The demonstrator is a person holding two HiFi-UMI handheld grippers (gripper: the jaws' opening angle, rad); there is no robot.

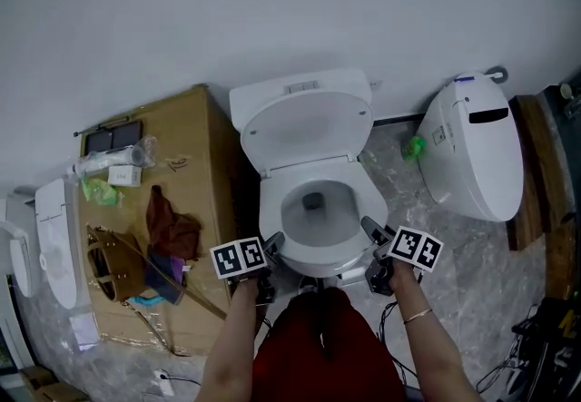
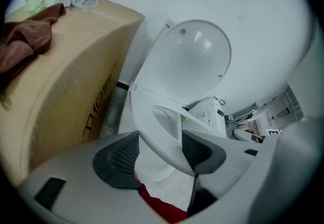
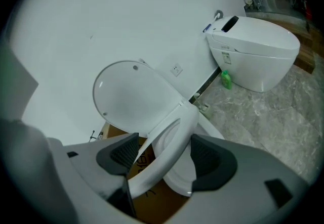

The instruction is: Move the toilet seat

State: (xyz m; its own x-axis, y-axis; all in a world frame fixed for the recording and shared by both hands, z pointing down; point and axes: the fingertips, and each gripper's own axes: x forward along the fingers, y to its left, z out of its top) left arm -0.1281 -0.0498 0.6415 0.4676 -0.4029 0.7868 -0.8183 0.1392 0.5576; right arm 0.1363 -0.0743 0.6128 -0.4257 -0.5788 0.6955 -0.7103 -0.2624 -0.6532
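We have both tools at the front rim of the toilet seat (image 1: 274, 210), which lies on the bowl (image 1: 327, 226) near the middle of the head view, hinged at the back below the lid (image 1: 304, 123).

The left hand-held gripper (image 1: 270, 244) sits at the seat's front left. In the left gripper view its jaws (image 2: 159, 152) are closed onto the seat (image 2: 163, 128), and the white rim fills the gap between the two dark pads. The right hand-held gripper (image 1: 370, 230) sits at the front right. In its own view the jaws (image 3: 162, 154) likewise clamp the seat (image 3: 167, 142), which slants up away from the bowl (image 3: 178, 181) beneath it.

The lid (image 2: 188, 61) stands upright against the white wall (image 1: 272, 10).

To our left a cardboard box (image 1: 186, 123) stands just beside the toilet, with a brown cloth (image 1: 172, 228) lying on top. To our right, a second toilet (image 1: 477, 155) with its lid shut stands on the marbled floor (image 1: 472, 278). A green bottle (image 1: 414, 147) stands between the two toilets, near the wall.
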